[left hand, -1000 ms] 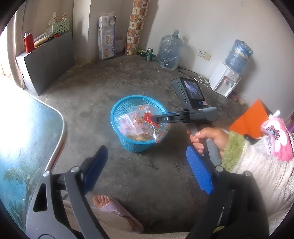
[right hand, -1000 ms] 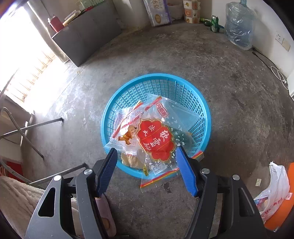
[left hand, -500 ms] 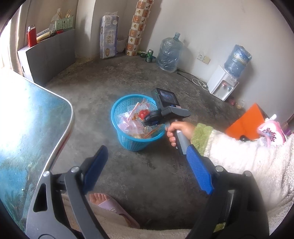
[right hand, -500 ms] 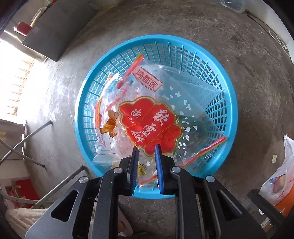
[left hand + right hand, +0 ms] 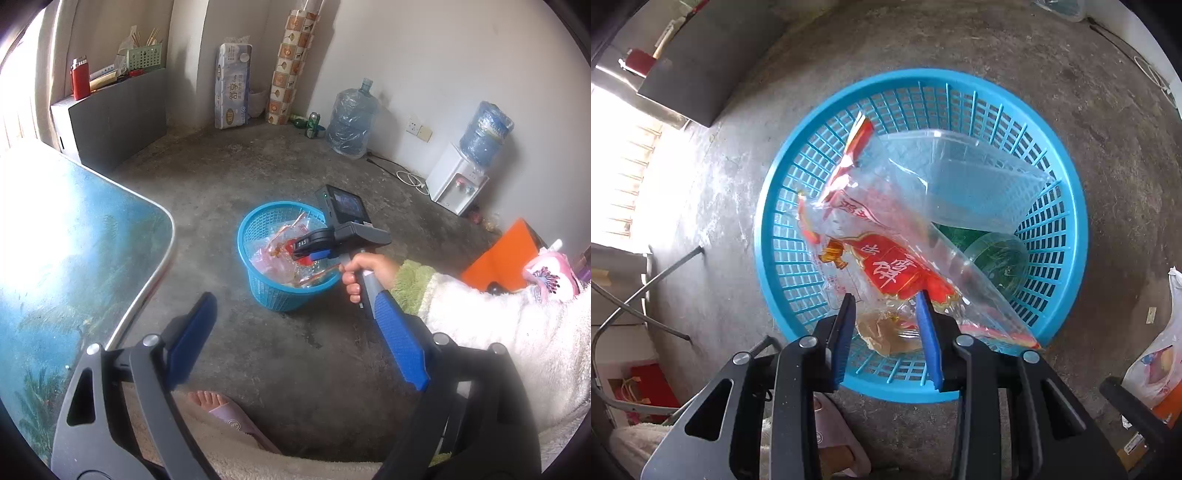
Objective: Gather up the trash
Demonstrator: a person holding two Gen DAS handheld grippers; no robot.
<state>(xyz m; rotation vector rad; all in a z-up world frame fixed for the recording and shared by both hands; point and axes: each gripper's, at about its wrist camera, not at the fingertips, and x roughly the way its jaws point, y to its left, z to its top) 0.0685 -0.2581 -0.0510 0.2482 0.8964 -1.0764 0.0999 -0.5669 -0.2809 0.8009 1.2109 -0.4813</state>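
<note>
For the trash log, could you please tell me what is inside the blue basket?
The blue basket holds a clear red-printed snack bag, a clear plastic container and something green beneath. Whatever lies deeper is covered.

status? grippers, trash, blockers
Left gripper open, empty. Right gripper over basket, jaws opening, wrapper between them. Nothing in the way.

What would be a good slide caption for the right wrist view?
Right gripper, jaws opening, above a round blue plastic basket with a clear red-printed snack bag between its fingers.
</note>
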